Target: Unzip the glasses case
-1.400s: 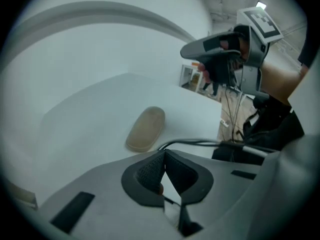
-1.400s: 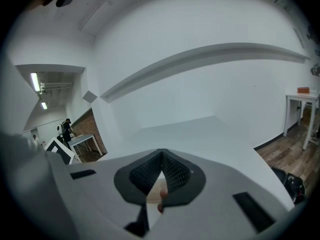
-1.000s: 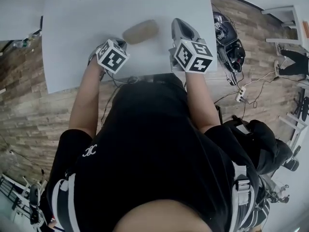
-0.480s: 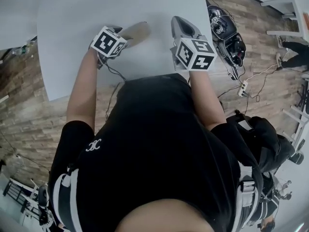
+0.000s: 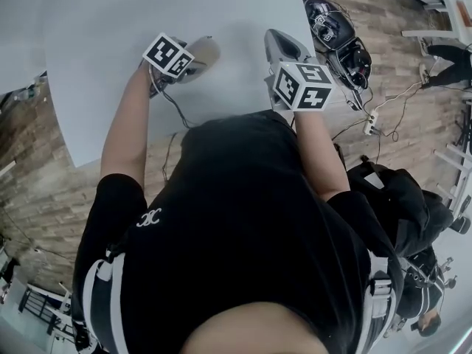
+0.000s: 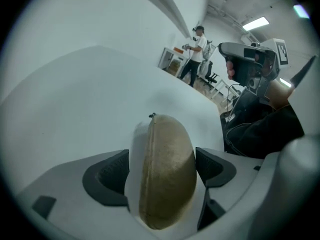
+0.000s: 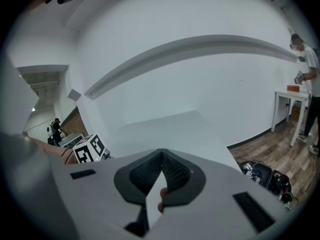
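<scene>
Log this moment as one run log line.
left gripper: open, jaws just opened, straddling glasses case, not gripping | right gripper: shut, empty | glasses case: closed, on table

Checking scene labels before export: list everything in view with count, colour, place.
glasses case: one, tan, lying on the table
table: one, white, in front of the person
black gear: one pile, black, on the wood floor right of the table
power strip: one, white, on the floor among cables
bystander: one, white top, beyond the table
left gripper: one, grey, jaws just opened, glasses case between them, not gripped
right gripper: one, grey, shut, empty, above the table right of the glasses case
</scene>
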The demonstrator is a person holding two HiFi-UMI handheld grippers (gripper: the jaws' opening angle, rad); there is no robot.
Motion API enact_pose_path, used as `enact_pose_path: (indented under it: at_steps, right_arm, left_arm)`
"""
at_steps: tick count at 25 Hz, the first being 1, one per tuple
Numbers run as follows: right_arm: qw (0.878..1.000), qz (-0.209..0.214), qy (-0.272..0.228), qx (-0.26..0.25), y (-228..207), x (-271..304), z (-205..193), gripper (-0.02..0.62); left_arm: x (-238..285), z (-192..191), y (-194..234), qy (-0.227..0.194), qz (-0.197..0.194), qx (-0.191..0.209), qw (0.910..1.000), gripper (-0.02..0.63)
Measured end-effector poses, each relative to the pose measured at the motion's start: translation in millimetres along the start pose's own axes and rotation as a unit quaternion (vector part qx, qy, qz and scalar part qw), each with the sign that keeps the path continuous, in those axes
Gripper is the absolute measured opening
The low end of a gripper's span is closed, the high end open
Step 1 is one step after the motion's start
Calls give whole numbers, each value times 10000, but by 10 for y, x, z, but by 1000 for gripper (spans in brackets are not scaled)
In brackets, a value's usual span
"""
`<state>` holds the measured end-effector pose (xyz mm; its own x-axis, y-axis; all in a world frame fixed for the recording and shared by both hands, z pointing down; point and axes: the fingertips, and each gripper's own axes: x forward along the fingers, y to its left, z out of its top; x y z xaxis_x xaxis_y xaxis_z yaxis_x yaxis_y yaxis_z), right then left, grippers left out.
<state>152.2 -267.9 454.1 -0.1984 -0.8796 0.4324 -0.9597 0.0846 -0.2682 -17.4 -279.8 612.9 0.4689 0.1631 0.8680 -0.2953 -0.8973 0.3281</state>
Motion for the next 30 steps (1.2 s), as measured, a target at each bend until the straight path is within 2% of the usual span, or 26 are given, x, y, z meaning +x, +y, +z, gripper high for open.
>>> enact_pose_path:
  at_steps: [3,7,8,9,16,20,23,26,30]
  right_arm:
    - [10000,10,24,19,37,-8,-37,3]
    - [9999,82,57,13,-161,22,-31,3]
    - [9999,97,69,3,-179,21,-31,3]
    - [9999,111,80,-8,-176,20,-30,3]
    - [9989,365,193,-205,-114,-15,-37,3]
    - [9937,1094,133,-179,1,-111,53,3]
    - [9844,1681,170,-487,220,-133,137,3]
    - [9680,2331,326,-865,437,-200,174,3]
    - [9419,2957,506,-1509,610,-324,269,3]
  left_arm:
    - [113,-134,-152,142,-224,-55,9996,414]
    - [384,-70,-316,513,-135,375,9979,413]
    - [425,-76,-341,590,-74,515,9969,399]
    - [444,-91,-358,631,-27,630,9960,348]
    - [391,-71,-424,269,-53,962,9950,299]
    - [257,187,-740,-421,-429,1425,9880,296]
    - [-2,361,-898,-859,-611,1688,9800,295]
    - [-257,472,-1036,-1091,-640,2028,9710,294]
    - [-511,577,-1214,-1274,-554,2448,9596,293]
